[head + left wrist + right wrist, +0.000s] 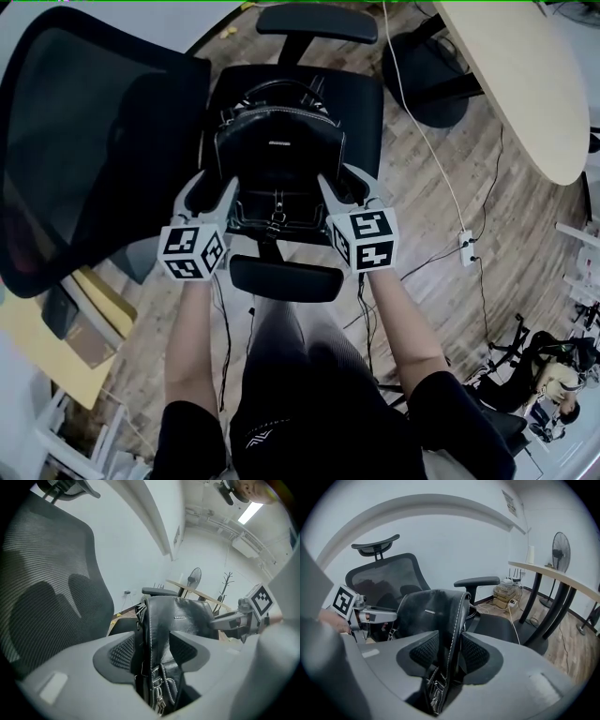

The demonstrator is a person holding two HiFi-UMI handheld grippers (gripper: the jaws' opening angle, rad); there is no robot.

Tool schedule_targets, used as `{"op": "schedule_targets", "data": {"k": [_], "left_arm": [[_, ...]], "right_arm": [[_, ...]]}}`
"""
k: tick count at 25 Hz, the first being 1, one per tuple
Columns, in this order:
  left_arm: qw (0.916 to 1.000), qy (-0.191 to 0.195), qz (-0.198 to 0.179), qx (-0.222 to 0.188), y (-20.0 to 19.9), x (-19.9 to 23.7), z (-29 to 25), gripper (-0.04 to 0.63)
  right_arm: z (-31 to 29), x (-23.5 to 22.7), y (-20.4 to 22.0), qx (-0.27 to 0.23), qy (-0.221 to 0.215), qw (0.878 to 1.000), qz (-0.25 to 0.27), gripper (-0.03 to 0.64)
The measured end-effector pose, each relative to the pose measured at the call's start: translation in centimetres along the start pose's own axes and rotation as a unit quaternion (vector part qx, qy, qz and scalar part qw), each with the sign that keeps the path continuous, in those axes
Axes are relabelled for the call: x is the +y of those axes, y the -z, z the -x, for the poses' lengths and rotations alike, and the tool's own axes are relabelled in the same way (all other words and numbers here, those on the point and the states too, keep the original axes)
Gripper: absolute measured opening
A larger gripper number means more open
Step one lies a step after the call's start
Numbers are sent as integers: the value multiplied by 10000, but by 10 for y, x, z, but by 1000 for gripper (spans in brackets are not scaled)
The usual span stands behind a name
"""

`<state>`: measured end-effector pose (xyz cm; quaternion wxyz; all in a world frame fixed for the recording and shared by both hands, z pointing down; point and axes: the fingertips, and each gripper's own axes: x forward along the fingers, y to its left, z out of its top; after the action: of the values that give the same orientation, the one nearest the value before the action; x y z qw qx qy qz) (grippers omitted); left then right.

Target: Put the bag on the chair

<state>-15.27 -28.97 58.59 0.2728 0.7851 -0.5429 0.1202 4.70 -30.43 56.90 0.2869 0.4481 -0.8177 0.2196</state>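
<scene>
A black leather bag [277, 155] stands upright on the seat [361, 103] of a black office chair. My left gripper [211, 187] is at the bag's left side and my right gripper [344, 181] at its right side. In the left gripper view the bag's [187, 613] side edge with its zipper runs between the open jaws of the left gripper [152, 641]. In the right gripper view the bag's [431, 611] stitched edge passes between the jaws of the right gripper [449, 651], with a dark gap beside one pad. Neither gripper's pads press on the bag.
The chair's mesh backrest [84, 131] rises at the left, with armrests far [317, 21] and near [286, 278]. A light wooden table [525, 75] stands at the right. A white cable and power strip [466, 248] lie on the wood floor. A fan [560, 545] stands beyond the table.
</scene>
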Motion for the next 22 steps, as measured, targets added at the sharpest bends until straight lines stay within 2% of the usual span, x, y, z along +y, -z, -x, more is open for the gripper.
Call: {"op": "schedule_targets", "data": {"k": [11,18,22], "left_arm": [[9997,-91,88,-231,-13,-6,30,225],[9987,-166,177,-443,-29,-23,55,161],[9985,-244,139,-470,-36,-34,73,93]], "right_arm": [[31,3,-11,-233,101,9997,-29,149],[58,7,-15,-373,132,9991,-132,104],[76,8,-19,-492,178,9983,-244,63]]}}
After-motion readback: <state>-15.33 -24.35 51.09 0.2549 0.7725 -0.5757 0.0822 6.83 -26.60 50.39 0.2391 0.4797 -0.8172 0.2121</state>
